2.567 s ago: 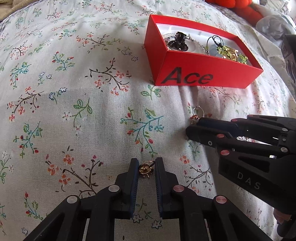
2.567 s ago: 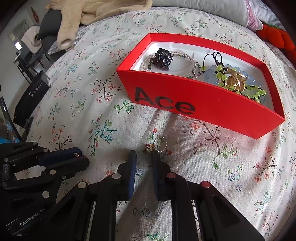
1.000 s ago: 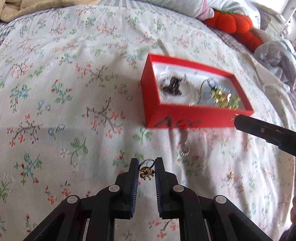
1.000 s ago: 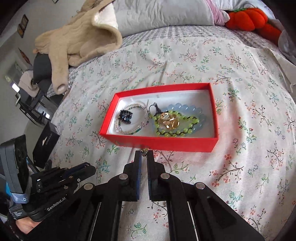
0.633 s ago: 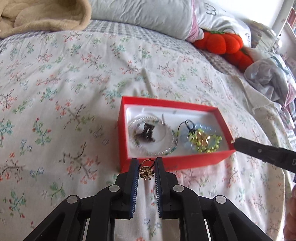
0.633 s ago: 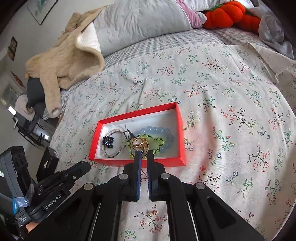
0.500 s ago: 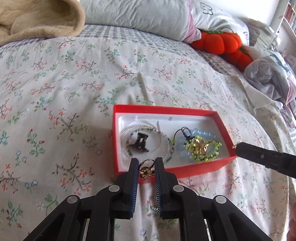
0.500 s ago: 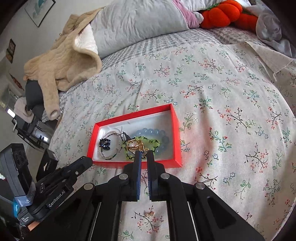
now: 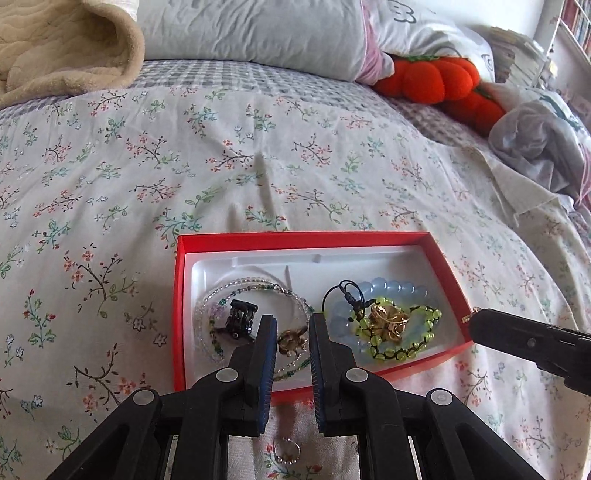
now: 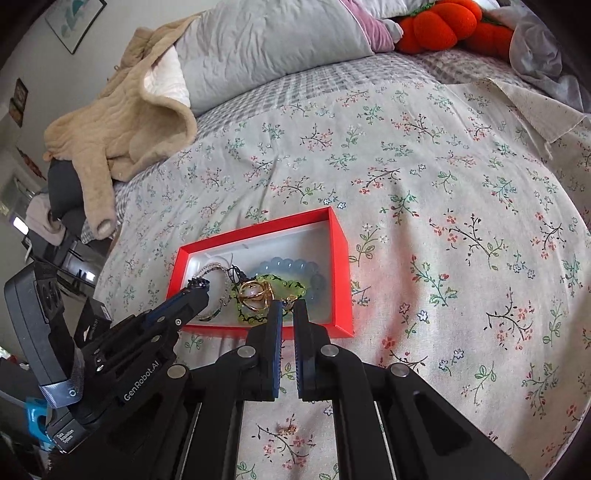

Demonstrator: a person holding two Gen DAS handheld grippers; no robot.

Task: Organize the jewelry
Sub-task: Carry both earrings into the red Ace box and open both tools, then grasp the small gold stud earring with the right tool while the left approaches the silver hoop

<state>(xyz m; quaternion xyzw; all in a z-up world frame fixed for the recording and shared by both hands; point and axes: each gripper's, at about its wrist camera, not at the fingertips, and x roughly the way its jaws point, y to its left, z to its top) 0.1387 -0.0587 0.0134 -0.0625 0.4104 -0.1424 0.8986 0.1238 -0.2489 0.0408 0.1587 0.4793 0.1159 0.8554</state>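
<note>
A red box (image 9: pixel 179 295) (image 10: pixel 341 258) with a white liner lies on the floral bedspread. It holds a clear bead necklace (image 9: pixel 243 286), a black clip (image 9: pixel 240 321), a blue bead bracelet (image 9: pixel 384 288), a green bead bracelet (image 9: pixel 424 314) and a gold piece (image 9: pixel 388 321). My left gripper (image 9: pixel 293 325) is over the box's near left part, jaws slightly apart, and a gold ring (image 9: pixel 291 340) shows between them, lower than before. My right gripper (image 10: pixel 287 308) is shut on a small earring (image 10: pixel 288 303) above the box's near right edge; its tip (image 9: pixel 476 317) shows in the left wrist view.
A silver ring (image 9: pixel 286 450) lies on the bedspread in front of the box. A small gold piece (image 10: pixel 286 429) lies on the bedspread below my right gripper. Pillows (image 9: pixel 258 33), a beige blanket (image 10: pixel 122 122) and an orange plush (image 9: pixel 436 79) are at the far side.
Both grippers have moved forward over the box. The left jaws have widened and the gold ring has dropped lower between them.
</note>
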